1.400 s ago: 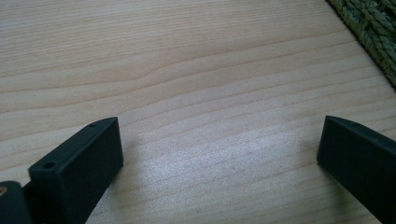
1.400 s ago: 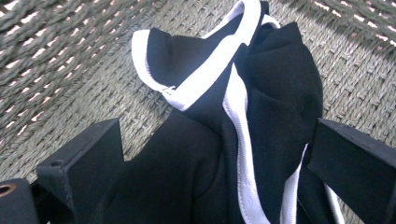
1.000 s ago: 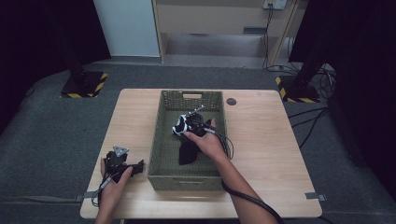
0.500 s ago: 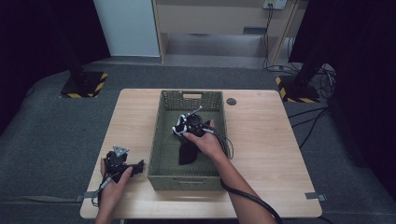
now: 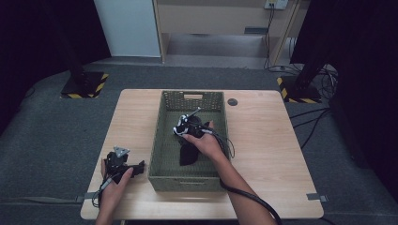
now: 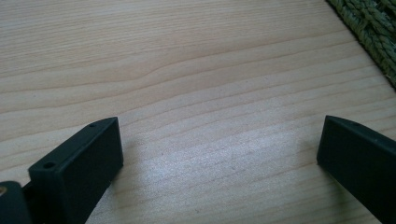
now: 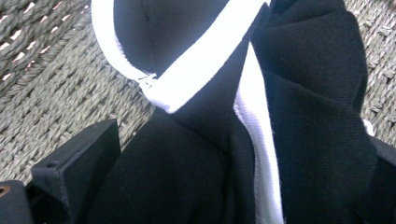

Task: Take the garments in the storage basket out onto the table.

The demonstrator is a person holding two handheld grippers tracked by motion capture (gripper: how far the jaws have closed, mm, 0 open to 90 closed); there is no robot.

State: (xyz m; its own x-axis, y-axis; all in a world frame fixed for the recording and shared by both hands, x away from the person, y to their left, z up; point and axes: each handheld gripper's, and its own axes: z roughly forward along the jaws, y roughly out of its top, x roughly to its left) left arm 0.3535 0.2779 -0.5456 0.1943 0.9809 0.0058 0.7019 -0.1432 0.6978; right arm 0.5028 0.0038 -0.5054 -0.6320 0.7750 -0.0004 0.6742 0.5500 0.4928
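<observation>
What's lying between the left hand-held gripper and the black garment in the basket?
In the high view, only the woven green basket's near-left wall separates the left hand-held gripper from the white-trimmed black garment.

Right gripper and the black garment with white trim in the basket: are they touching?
Touching. In the right gripper view, the black garment fills the gap between the right gripper jaws and presses against both, over the woven basket floor.

Cloth (image 5: 188, 152) in basket (image 5: 162, 140) on table (image 5: 263, 140)
</observation>
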